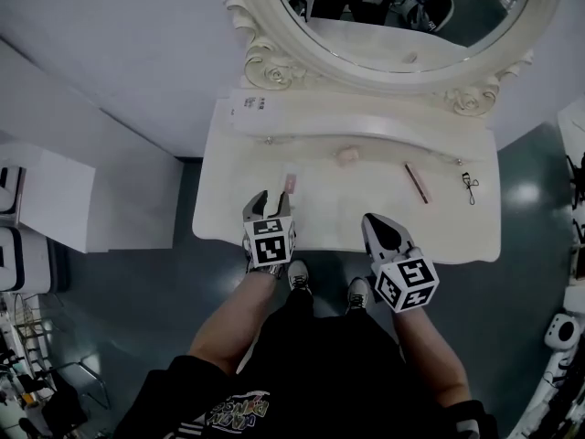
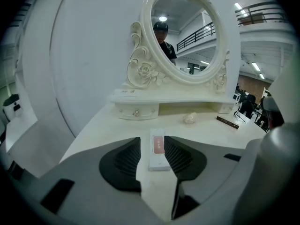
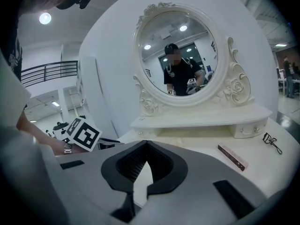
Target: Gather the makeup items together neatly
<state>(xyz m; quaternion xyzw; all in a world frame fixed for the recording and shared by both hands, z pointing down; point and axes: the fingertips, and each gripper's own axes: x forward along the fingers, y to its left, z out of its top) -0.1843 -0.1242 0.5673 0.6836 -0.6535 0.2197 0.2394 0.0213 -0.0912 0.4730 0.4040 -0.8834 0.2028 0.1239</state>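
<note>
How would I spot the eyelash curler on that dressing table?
Below the white oval mirror with carved roses lies a white vanity top. Near its right end, beyond the slim brown stick, sits the small dark metal eyelash curler, the only thing with scissor-like loop handles.

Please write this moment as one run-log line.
left gripper: open, pink-label box on table before it | right gripper: shut, empty

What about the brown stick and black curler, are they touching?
Apart: the head view shows bare white tabletop between thin brown stick and black eyelash curler.
</note>
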